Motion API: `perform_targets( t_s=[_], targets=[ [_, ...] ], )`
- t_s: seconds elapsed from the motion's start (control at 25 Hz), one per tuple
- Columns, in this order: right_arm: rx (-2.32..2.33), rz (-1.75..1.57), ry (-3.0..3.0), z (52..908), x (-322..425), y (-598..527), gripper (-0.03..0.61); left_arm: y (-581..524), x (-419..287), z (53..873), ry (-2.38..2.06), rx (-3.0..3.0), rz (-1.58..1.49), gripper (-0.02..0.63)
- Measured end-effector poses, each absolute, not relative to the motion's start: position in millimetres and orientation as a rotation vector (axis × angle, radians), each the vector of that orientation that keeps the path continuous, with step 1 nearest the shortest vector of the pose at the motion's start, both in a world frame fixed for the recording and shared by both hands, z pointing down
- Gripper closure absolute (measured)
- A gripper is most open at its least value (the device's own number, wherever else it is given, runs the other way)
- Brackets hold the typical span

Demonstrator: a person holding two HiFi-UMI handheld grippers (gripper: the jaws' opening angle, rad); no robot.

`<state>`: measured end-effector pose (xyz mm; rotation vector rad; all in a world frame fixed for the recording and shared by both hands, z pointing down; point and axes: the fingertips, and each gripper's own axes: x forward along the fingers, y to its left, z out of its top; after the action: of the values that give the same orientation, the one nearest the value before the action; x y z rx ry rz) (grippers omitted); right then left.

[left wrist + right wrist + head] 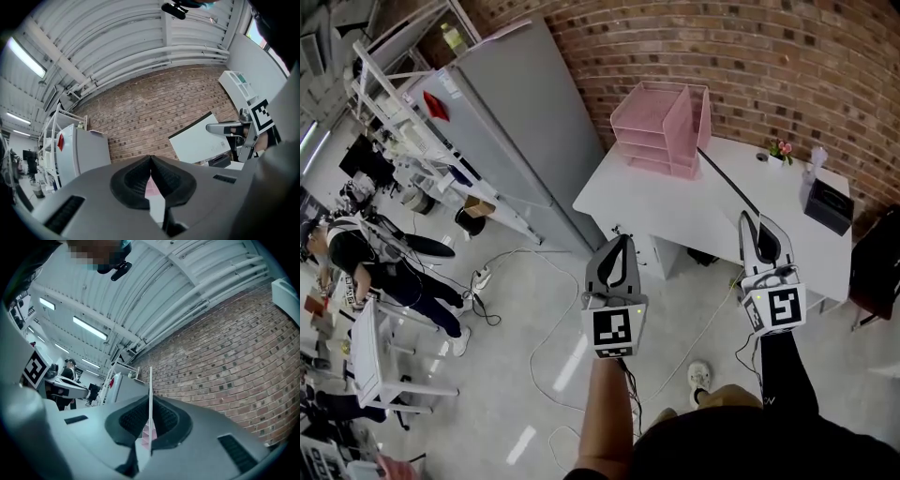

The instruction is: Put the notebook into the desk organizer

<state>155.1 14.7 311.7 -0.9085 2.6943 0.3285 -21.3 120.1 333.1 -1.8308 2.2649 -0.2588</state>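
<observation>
A pink tiered desk organizer (661, 127) stands at the far left corner of the white desk (675, 211). My right gripper (759, 220) hovers over the desk's near edge, shut on the notebook (727, 180). From the head the notebook shows edge-on as a thin dark line slanting toward the organizer. In the right gripper view it is a thin white sheet (150, 380) rising from between the pads. The left gripper view shows its white face with a black edge (201, 138). My left gripper (623, 240) hangs over the floor left of the desk, shut and empty (151, 158).
On the desk's right end are a small flower pot (781, 152) and a black box (828, 204). A tall grey cabinet (506, 122) stands left of the desk. Cables (544, 337) trail over the floor. A person (366, 267) stands far left by a white table (366, 352).
</observation>
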Motion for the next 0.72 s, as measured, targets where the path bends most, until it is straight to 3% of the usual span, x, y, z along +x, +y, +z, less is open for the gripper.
perform_targets(
  t_s=[0.72],
  targets=[
    [-0.809, 0.284, 2.703, 313.3, 119.8, -64.9, 0.551, 44.8, -52.1, 336.7, 2.336, -1.758, -0.294, 0.598]
  ],
)
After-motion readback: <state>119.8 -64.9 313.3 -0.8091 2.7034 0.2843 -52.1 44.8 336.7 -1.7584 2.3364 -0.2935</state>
